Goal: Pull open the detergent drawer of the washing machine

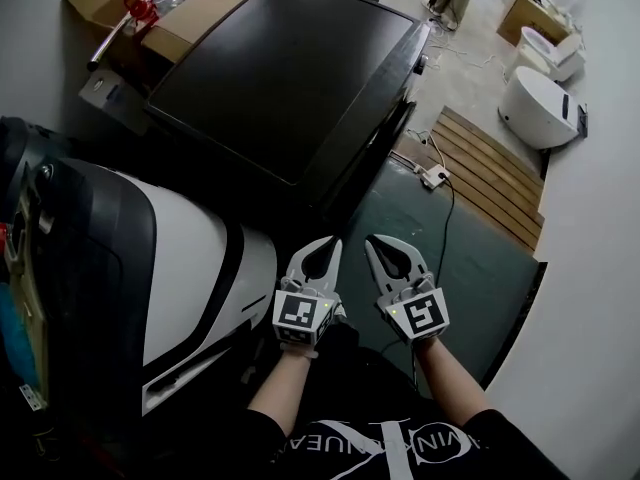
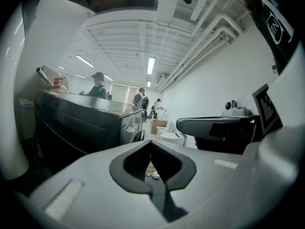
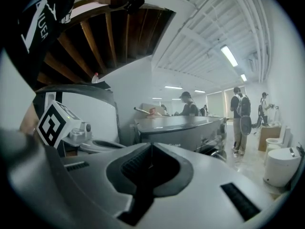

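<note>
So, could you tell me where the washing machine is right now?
In the head view the washing machine fills the upper centre, with cardboard boxes at its left and wooden slats on the floor at its right.

— What's on the floor [image 1: 470,63]?
— A dark mat [image 1: 480,268], a slatted wooden board [image 1: 495,173] beside it, and a white power strip [image 1: 434,177] where they meet.
— Anything else?
— The dark washing machine [image 1: 290,78] by the mat; white toilets [image 1: 538,108] farther off.

My grey two-jaw left gripper [image 2: 151,144]: jaws together, nothing between them. Left of the tips, apart from them: dark glossy box-shaped washing machine [image 2: 81,123]. Right of me, alongside: grey right gripper [image 2: 183,126]. Beyond my tips: white ceramic toilet bowls [image 2: 171,137].
</note>
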